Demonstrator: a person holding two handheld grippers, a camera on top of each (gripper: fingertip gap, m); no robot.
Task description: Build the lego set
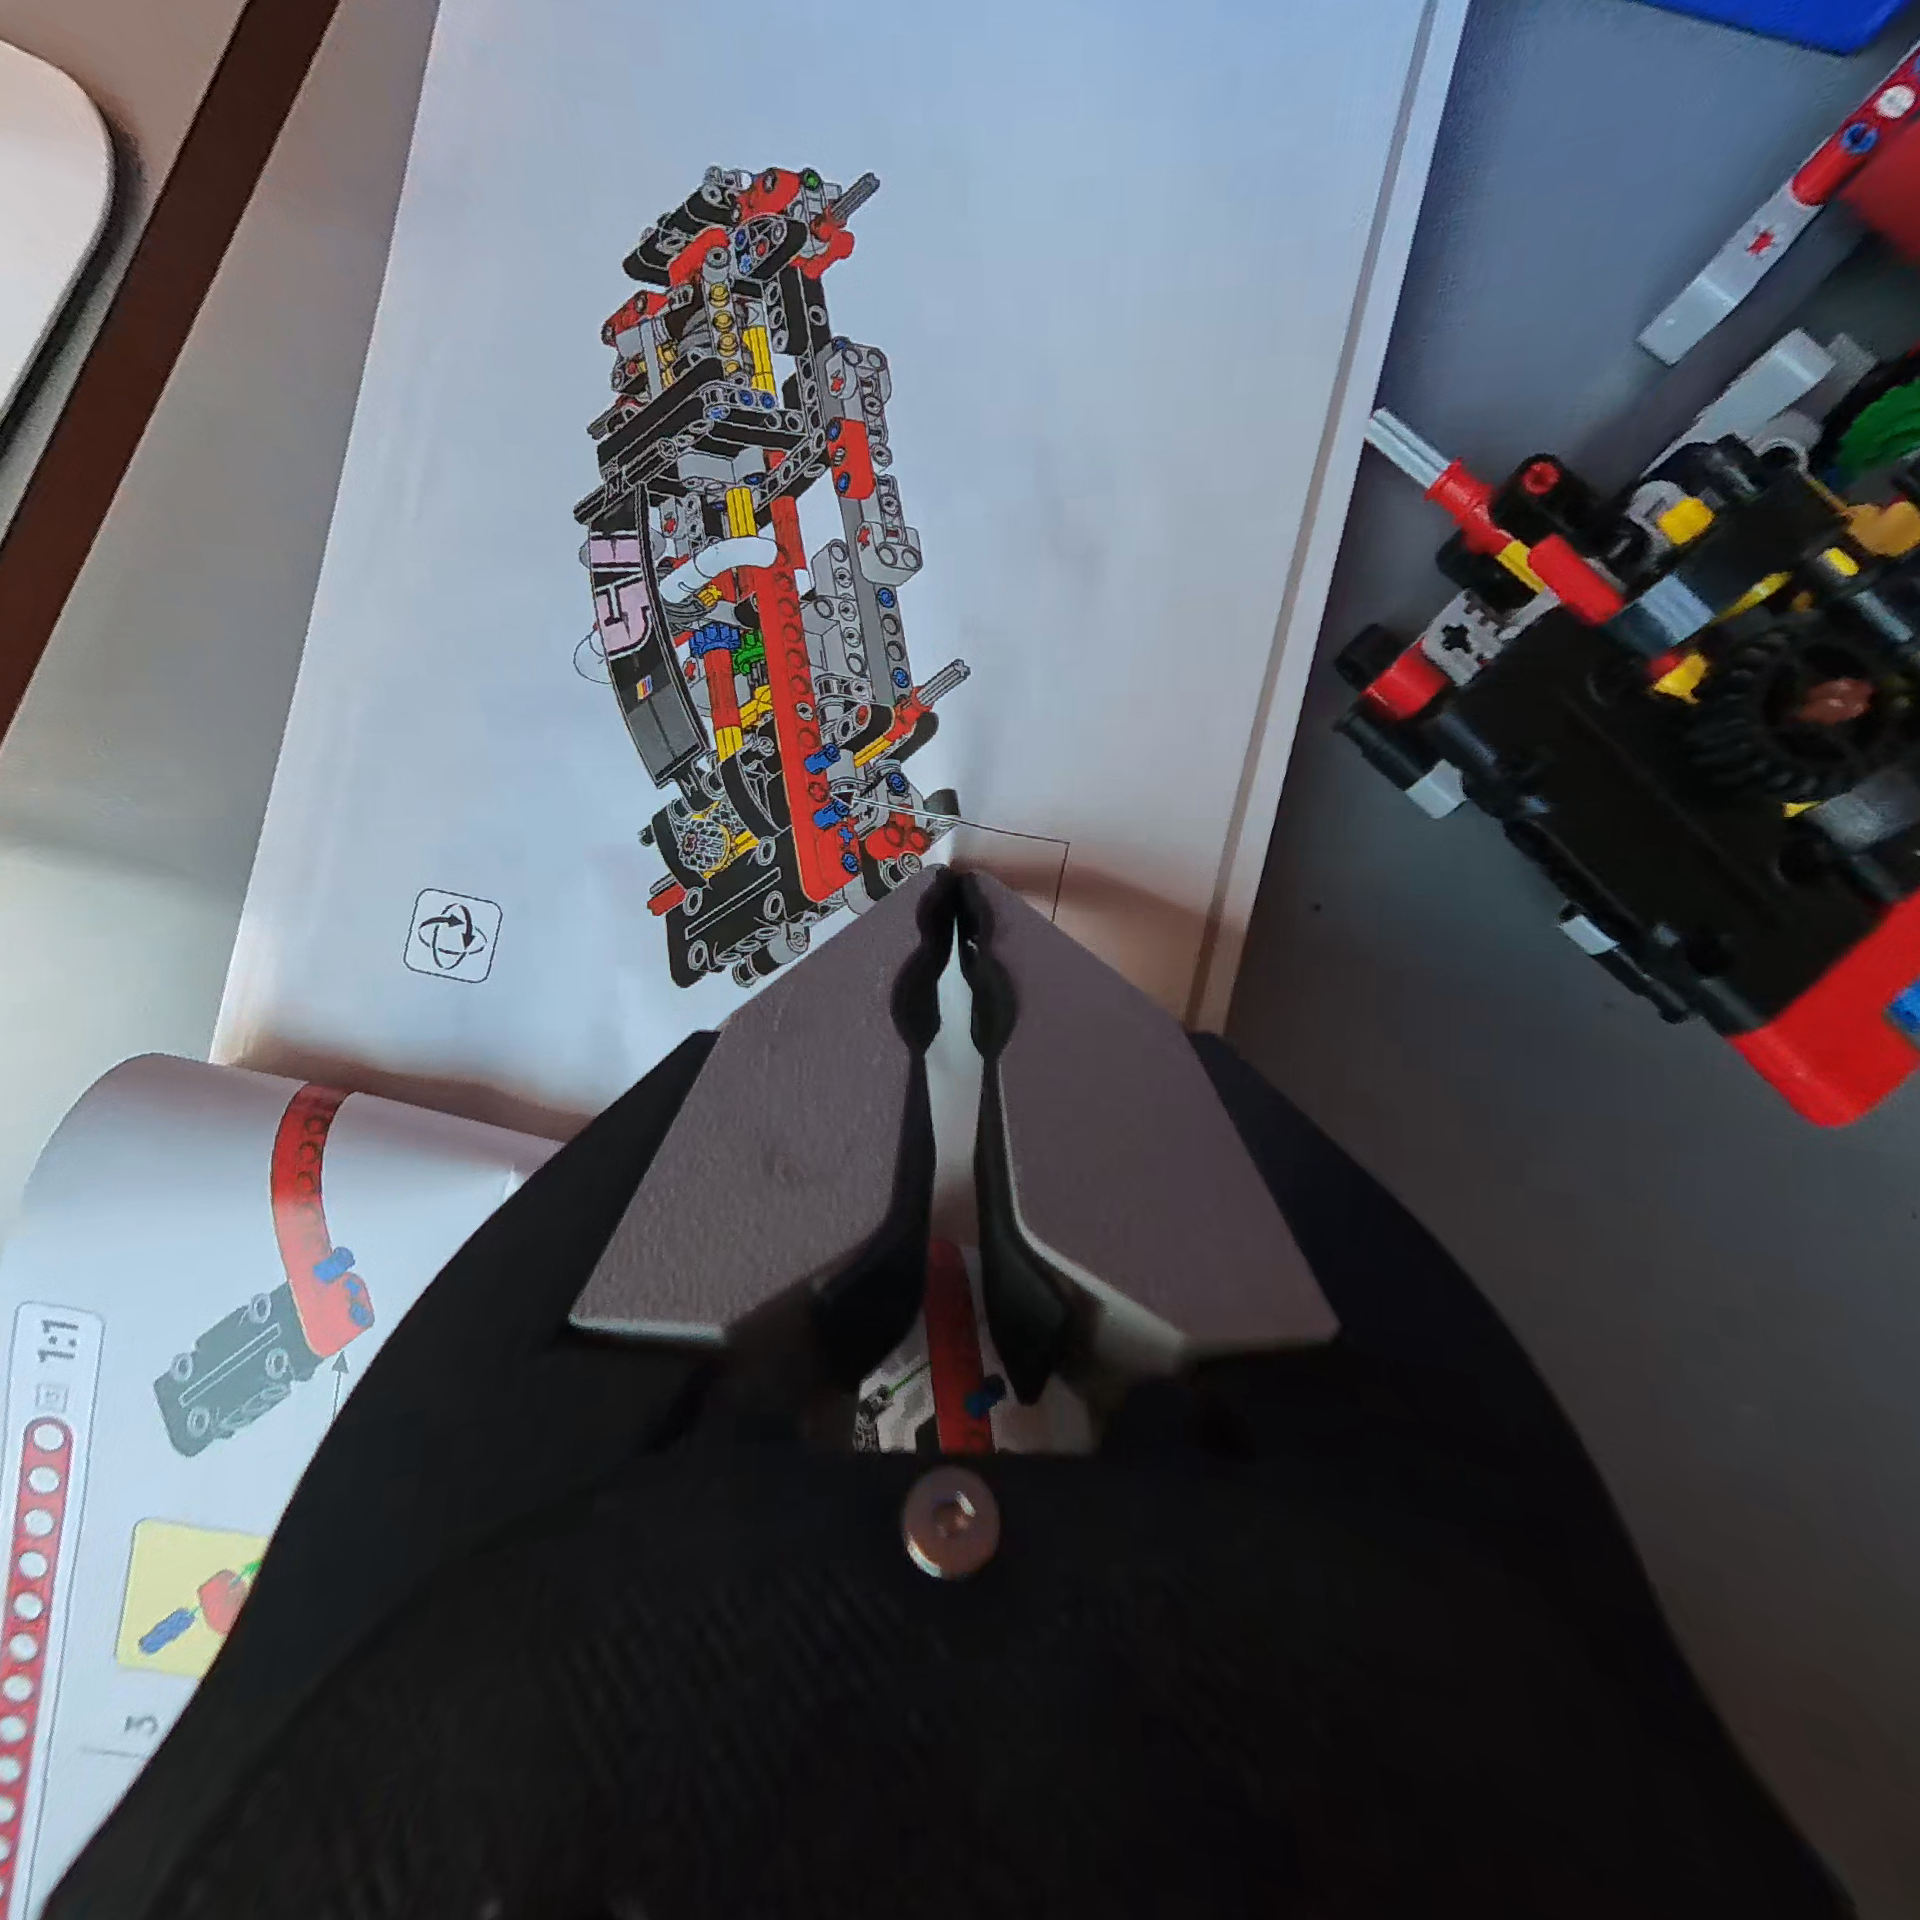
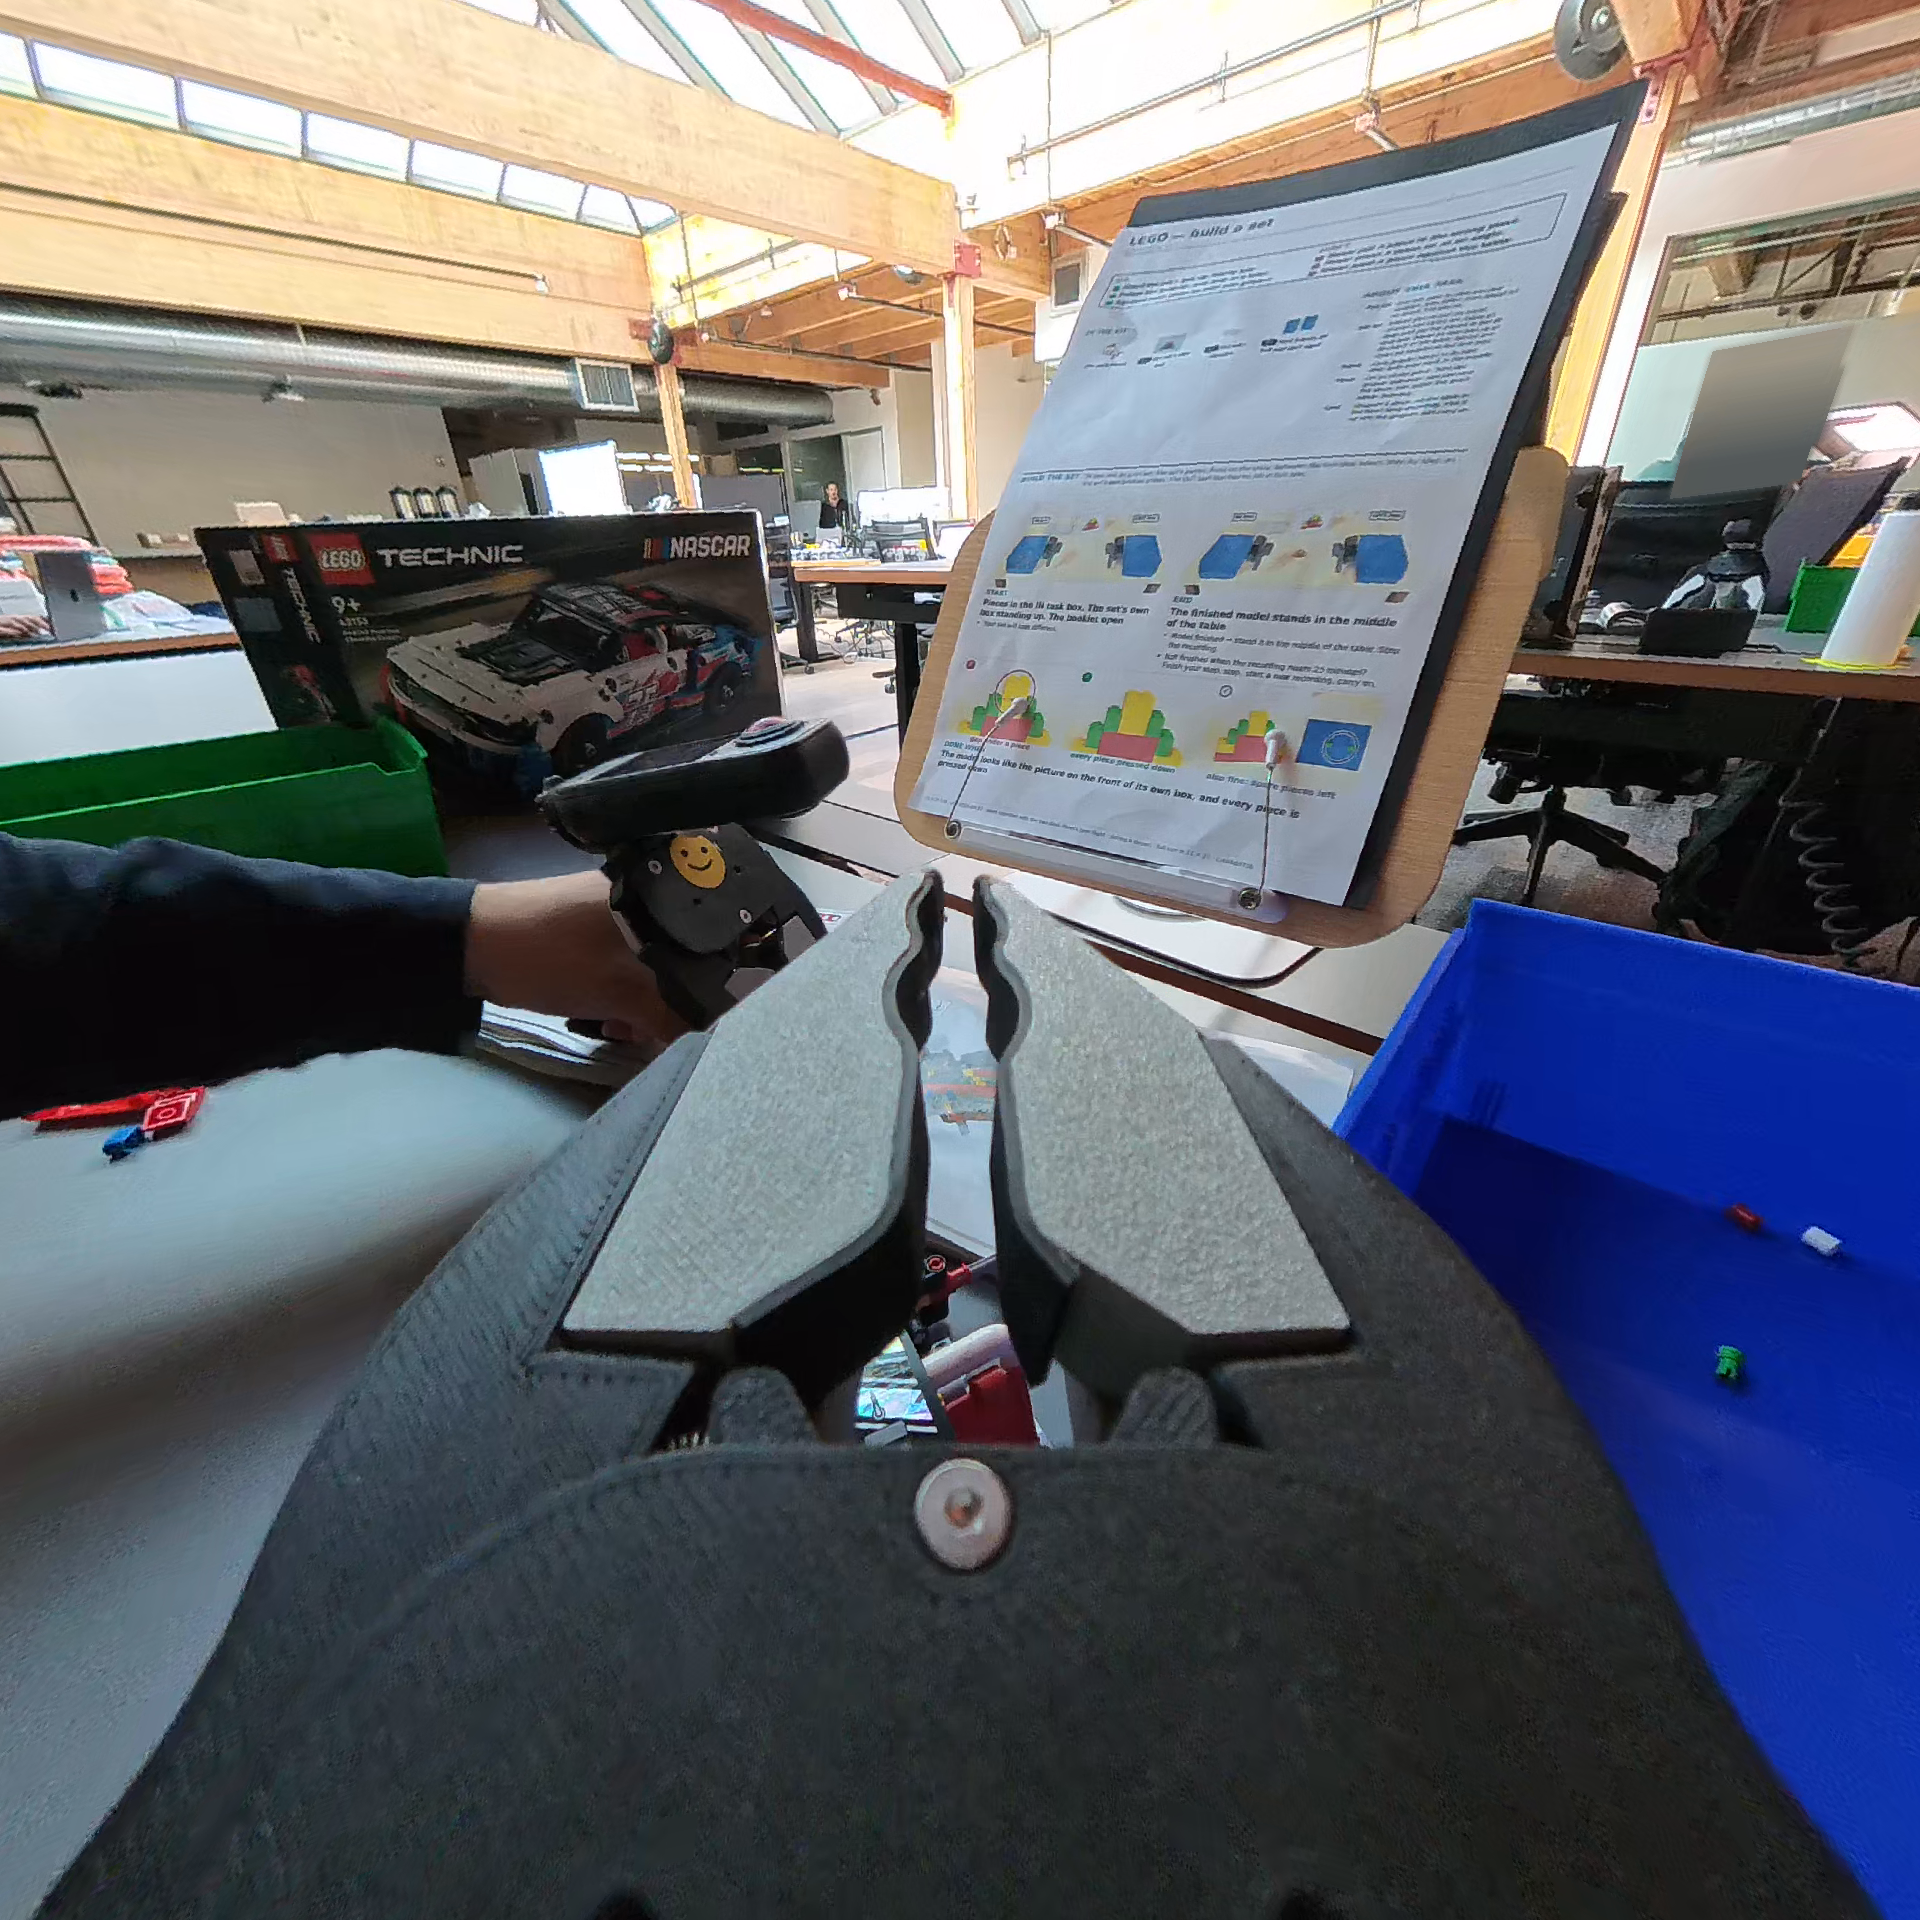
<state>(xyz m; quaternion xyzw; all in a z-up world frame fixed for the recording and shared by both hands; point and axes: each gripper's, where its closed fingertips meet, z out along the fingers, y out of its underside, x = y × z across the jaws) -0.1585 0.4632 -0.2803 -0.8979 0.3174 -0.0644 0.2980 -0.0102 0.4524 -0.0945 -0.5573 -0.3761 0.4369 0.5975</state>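
My left gripper (image 1: 954,896) is shut, with its tips down on the open instruction booklet (image 1: 727,520), by the fold under the printed picture of the model. I cannot tell whether paper is caught between the pads. The part-built black, red and yellow lego model (image 1: 1662,727) lies to the right of the booklet. My right gripper (image 2: 958,899) is shut to a narrow slit with nothing between the tips, and it hangs above the table. The left gripper (image 2: 707,904), held by a hand, also shows in the right wrist view, above the booklet.
A blue bin (image 2: 1662,1091) with a few small pieces stands at the right. A green bin (image 2: 208,800) and the set's box (image 2: 499,623) stand at the back left. A wooden stand with a printed sheet (image 2: 1247,520) is ahead. Loose red and blue pieces (image 2: 125,1117) lie at the left.
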